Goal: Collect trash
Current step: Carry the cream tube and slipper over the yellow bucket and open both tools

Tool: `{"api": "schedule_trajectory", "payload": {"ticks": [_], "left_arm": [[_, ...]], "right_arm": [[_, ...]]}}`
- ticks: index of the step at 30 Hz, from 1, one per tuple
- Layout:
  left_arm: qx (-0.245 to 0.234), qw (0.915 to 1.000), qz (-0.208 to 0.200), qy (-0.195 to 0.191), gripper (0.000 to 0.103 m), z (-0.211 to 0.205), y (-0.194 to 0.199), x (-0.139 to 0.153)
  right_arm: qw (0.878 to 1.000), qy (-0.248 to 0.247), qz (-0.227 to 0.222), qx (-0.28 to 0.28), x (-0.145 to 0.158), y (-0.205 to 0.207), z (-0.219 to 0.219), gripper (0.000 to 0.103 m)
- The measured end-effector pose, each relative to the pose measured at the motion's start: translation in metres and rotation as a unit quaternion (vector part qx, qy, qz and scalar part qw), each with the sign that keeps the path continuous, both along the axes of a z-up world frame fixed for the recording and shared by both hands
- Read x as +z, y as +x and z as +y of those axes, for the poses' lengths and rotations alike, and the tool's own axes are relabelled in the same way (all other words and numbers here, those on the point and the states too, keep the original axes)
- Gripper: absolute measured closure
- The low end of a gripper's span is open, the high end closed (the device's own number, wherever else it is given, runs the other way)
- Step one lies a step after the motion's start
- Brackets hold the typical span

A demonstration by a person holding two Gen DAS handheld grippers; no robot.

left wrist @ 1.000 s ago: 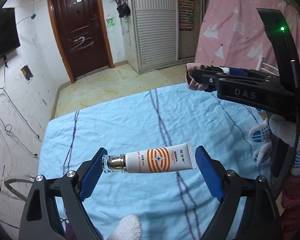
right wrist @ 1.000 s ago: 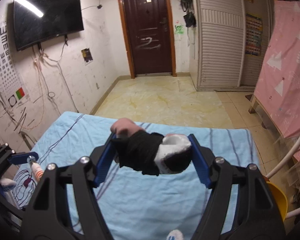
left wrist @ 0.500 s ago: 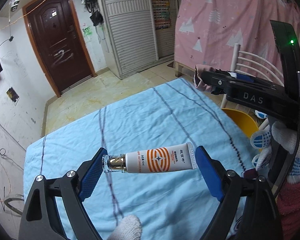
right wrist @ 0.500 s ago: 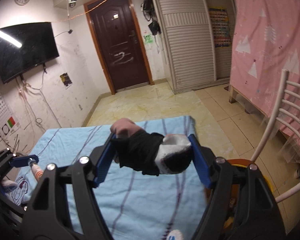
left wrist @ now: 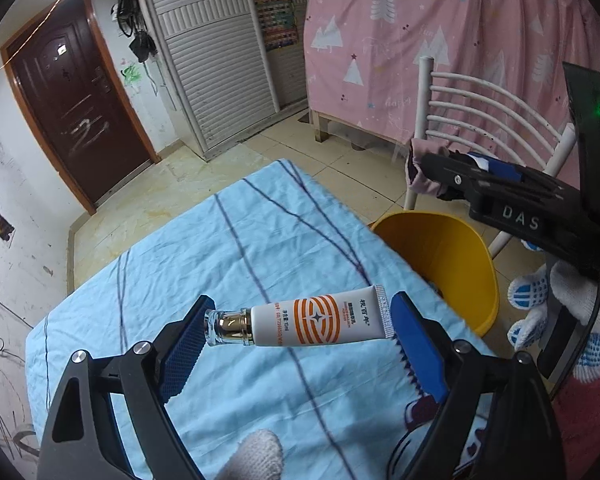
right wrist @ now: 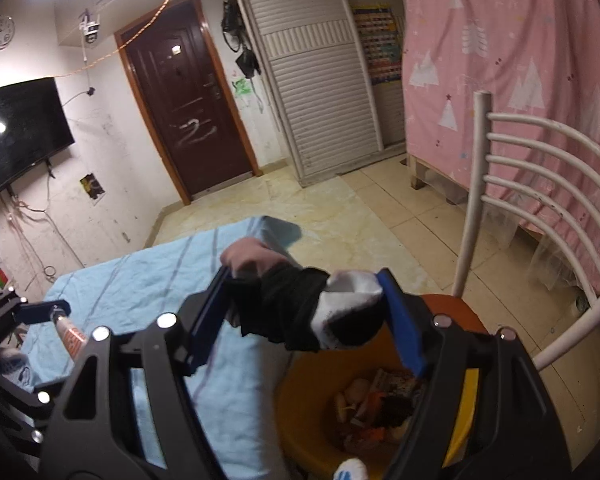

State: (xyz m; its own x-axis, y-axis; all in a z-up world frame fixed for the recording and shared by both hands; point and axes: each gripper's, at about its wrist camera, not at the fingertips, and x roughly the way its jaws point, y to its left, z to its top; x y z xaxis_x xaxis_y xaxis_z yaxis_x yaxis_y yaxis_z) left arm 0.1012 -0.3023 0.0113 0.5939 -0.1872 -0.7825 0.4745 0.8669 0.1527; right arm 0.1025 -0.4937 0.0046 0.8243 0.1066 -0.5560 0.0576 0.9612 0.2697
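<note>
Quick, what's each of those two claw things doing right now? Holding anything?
Left gripper: closed endwise on a white and orange tube.
Right gripper: closed on a bunched sock, above the yellow bin.

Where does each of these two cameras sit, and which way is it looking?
Left wrist: on the left gripper, looking along its fingers at the held tube, blue sheet and yellow bin; a gloved hand shows.
Right wrist: on the right gripper, over the held sock and bin.
Both share sheet, bin, door, chair, and each other's gripper.
</note>
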Motion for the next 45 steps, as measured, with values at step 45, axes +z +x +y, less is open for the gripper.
{"api": "schedule_trajectory", "payload": {"ticks": [45], "left_arm": [[-0.056, 0.9789, 0.092, -0.174, 0.013, -0.122, 0.052, -0.026]], "right_arm": [[0.989, -0.073, 0.060, -0.114, -0.079, -0.038, -0.069, 0.018]]}}
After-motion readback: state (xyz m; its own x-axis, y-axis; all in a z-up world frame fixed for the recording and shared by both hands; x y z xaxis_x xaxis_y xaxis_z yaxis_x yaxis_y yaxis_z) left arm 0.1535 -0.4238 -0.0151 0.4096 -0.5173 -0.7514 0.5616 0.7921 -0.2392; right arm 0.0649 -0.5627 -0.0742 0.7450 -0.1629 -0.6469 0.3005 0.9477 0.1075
